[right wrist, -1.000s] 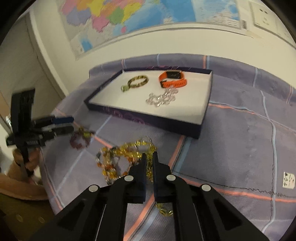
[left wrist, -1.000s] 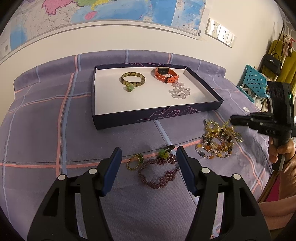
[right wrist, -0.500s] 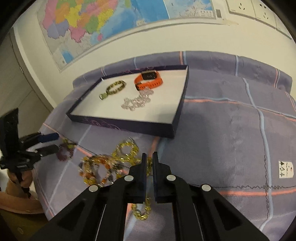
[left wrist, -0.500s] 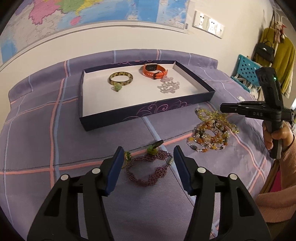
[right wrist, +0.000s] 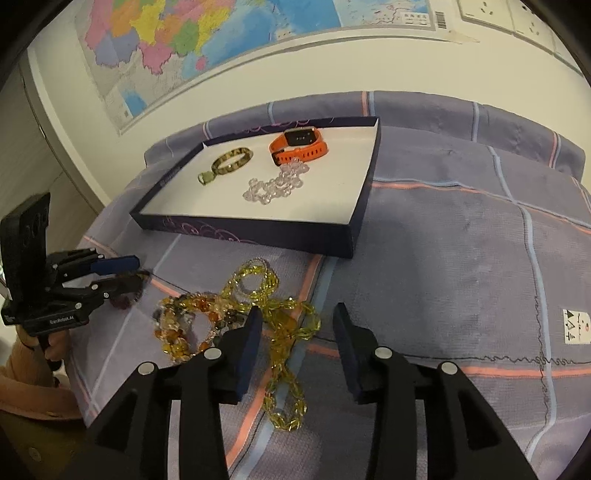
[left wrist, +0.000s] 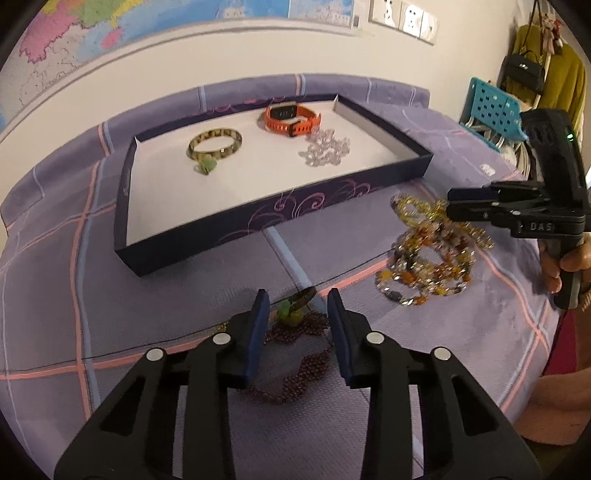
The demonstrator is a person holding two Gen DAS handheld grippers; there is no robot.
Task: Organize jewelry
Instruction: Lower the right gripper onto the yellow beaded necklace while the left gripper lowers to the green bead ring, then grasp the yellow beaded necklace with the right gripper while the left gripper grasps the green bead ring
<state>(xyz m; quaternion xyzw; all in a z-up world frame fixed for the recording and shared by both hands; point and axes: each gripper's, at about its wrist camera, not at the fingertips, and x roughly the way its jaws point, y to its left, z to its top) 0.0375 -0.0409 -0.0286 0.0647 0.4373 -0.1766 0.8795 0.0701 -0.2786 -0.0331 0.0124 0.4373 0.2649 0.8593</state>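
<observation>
A purple beaded bracelet [left wrist: 295, 373] with a green charm [left wrist: 287, 316] lies on the cloth. My left gripper [left wrist: 297, 310] straddles it, its jaws closing, and the pads do not touch the charm. My right gripper [right wrist: 298, 325] hangs over a yellow bead necklace [right wrist: 280, 325]. Its jaws are opening, with the necklace between them and free of the pads. An amber bead bracelet [right wrist: 177, 328] lies beside it. The dark blue tray [left wrist: 277, 206] holds a mottled bangle [left wrist: 215, 143], an orange watch [left wrist: 291, 118] and a clear crystal bracelet [left wrist: 325, 151].
A purple checked cloth [right wrist: 461, 258] covers the table, with a small label [right wrist: 576, 326] at the right. A map [right wrist: 221, 33] and sockets [left wrist: 410, 18] are on the wall behind. A blue chair [left wrist: 491, 107] and a hanging bag [left wrist: 524, 70] stand past the table's right edge.
My left gripper has come in over the purple bracelet and its jaws have narrowed. My right gripper, shut before, now stands apart over the yellow necklace.
</observation>
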